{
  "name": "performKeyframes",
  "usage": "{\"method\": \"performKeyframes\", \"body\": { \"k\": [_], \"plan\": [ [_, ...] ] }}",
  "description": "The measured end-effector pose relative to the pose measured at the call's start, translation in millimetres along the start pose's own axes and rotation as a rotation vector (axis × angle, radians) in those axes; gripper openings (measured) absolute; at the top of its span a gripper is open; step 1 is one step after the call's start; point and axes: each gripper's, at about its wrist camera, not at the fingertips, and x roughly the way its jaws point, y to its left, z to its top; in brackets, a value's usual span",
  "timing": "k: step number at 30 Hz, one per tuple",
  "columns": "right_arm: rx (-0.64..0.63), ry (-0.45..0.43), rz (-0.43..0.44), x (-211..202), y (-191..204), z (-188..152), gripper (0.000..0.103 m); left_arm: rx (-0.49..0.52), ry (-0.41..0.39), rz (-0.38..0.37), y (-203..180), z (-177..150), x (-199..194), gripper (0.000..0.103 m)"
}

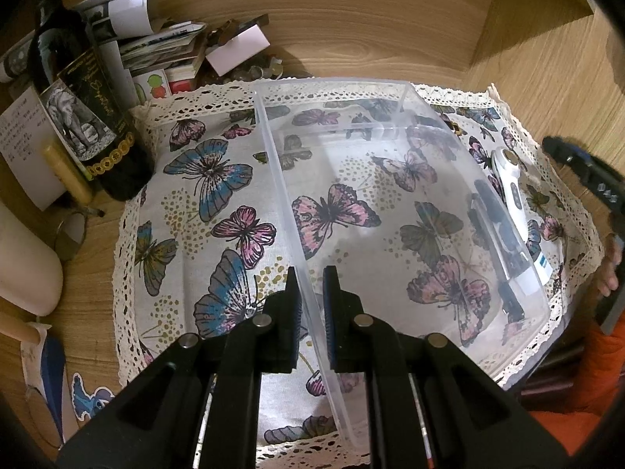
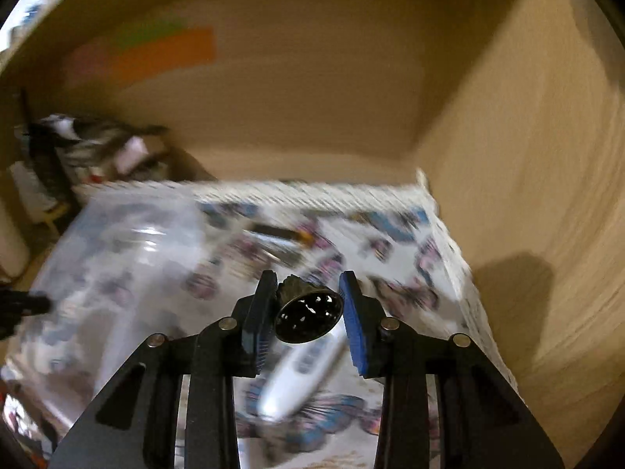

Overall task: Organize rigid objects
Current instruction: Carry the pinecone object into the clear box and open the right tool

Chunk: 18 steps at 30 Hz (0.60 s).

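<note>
My left gripper (image 1: 312,273) is shut on the near left wall of a clear plastic box (image 1: 273,148) that stands on a butterfly-print cloth (image 1: 203,195). The box looks empty. A white handheld device (image 1: 511,191) and a long black object (image 1: 496,219) lie on the cloth beyond the box's right wall. My right gripper (image 2: 308,285) is shut on a small dark metal bell-shaped object (image 2: 308,314) and holds it above the cloth (image 2: 390,234); this view is blurred. The white device (image 2: 300,375) lies below it. The clear box (image 2: 117,258) is to the left.
A dark bottle (image 1: 90,117), a yellow tube (image 1: 68,174), papers and small clutter (image 1: 164,51) crowd the left back corner. Wooden walls (image 1: 351,19) close in behind and to the right. The right gripper's tip (image 1: 586,172) shows at the right edge.
</note>
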Motion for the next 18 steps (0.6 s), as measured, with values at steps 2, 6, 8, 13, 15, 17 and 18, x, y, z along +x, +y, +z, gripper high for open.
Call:
{"method": "performKeyframes", "body": {
  "k": [2,6,8,13,15,17,18],
  "plan": [
    [-0.029,-0.025,0.047,-9,15,9,0.03,-0.001,-0.003,0.001,0,0,0,0.011],
    [-0.092,-0.072,0.126,-20,48,19,0.03,-0.003,-0.005,0.002,0,-1,0,0.011],
    [-0.128,-0.084,0.151,-19,63,24,0.03,-0.003,-0.007,0.001,0,-1,0,0.011],
    [-0.169,-0.056,0.19,-1,90,32,0.03,-0.001,-0.011,0.0,1,-2,0,0.011],
    [-0.18,-0.024,0.213,10,99,33,0.03,-0.001,-0.012,-0.001,1,-2,0,0.011],
    [-0.186,0.013,0.237,20,104,32,0.03,-0.001,-0.012,-0.002,1,-2,0,0.011],
    [-0.19,0.032,0.248,24,107,31,0.03,-0.001,-0.013,-0.002,1,-2,0,0.011]
  ]
}}
